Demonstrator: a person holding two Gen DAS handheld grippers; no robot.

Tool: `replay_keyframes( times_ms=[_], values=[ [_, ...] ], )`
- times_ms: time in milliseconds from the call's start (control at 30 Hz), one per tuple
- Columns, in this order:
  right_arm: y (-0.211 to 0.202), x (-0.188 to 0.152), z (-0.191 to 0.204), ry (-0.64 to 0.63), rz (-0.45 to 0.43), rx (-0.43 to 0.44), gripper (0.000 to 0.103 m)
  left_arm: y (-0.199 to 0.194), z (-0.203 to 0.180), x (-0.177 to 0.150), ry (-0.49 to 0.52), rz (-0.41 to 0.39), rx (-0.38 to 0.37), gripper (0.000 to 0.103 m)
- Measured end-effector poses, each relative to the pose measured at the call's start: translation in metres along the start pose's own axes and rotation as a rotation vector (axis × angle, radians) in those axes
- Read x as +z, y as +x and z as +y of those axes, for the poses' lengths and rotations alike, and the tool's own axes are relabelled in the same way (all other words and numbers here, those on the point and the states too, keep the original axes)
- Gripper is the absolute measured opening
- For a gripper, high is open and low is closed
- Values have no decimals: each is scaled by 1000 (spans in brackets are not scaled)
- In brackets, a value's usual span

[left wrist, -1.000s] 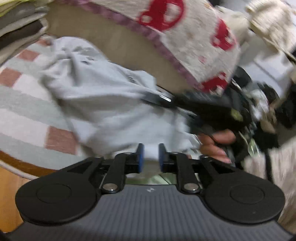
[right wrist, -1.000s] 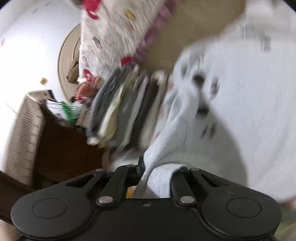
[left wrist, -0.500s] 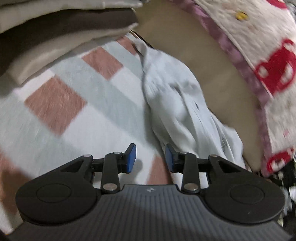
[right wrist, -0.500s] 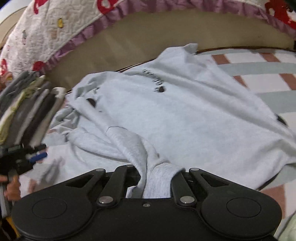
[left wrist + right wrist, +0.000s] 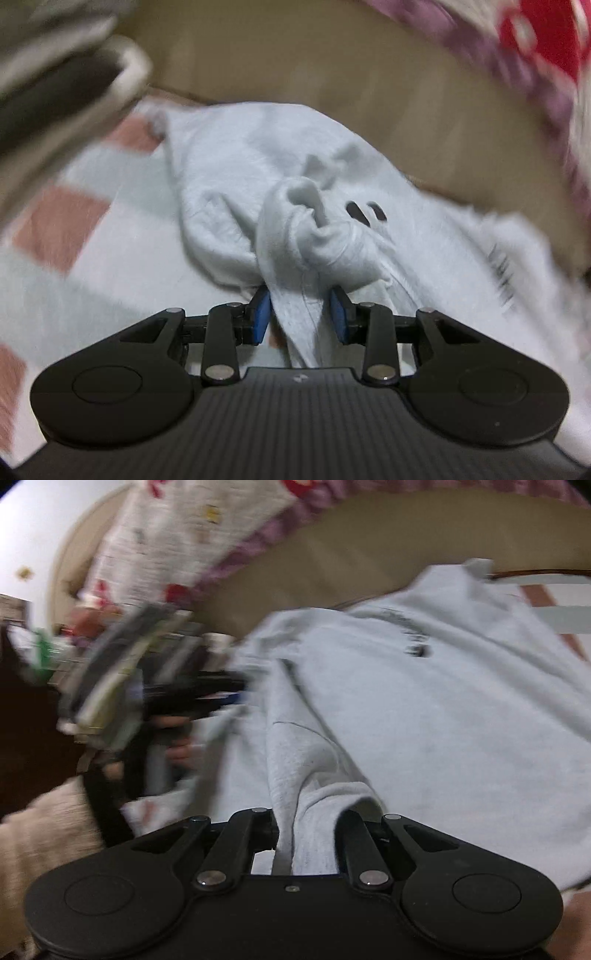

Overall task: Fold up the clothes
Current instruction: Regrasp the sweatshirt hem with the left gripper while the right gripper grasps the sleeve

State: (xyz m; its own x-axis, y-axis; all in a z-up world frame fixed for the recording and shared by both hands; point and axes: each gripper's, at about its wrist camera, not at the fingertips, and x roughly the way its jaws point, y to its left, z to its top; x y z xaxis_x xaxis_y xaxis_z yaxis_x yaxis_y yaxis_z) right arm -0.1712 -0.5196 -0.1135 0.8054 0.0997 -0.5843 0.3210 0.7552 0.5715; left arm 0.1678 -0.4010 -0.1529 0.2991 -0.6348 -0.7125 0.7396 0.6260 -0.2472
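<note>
From the left wrist, we see our left gripper [image 5: 301,312] with blue pads parted around a bunched cuff of the pale grey sweatshirt [image 5: 258,177], which lies just ahead on the checked cloth [image 5: 55,221]; the pads do not look pressed in.

From the right wrist, our right gripper [image 5: 310,830] has a fold of the same sweatshirt [image 5: 424,720] between its jaws, which are opening. The garment spreads ahead and to the right.

We judge this the sleeve-gathering step; next, the left must close on the cuff.
</note>
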Motion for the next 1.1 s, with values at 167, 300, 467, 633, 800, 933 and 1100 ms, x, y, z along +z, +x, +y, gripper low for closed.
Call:
replay_keyframes(
  times_ms=[167,300,467,633,800,933,1100],
  values=[
    [-8,0,-4,-26,-48,-109,10,-5,-24,4,234,-14,110,12],
    [-9,0,-14,-21,-54,-180,9,-26,-20,6,355,-53,227,11],
    [-11,2,-18,82,-79,-152,9,-46,9,6,317,-61,374,11],
    [-18,7,-1,172,-116,184,9,-52,44,-5,221,-12,452,18],
    [-22,16,25,85,-85,322,9,-67,72,-5,112,-40,281,30],
    [-21,15,36,53,-63,373,9,-63,73,4,130,-93,213,40],
    [-26,12,37,40,-67,411,9,-46,71,24,215,-57,107,22]
  ],
)
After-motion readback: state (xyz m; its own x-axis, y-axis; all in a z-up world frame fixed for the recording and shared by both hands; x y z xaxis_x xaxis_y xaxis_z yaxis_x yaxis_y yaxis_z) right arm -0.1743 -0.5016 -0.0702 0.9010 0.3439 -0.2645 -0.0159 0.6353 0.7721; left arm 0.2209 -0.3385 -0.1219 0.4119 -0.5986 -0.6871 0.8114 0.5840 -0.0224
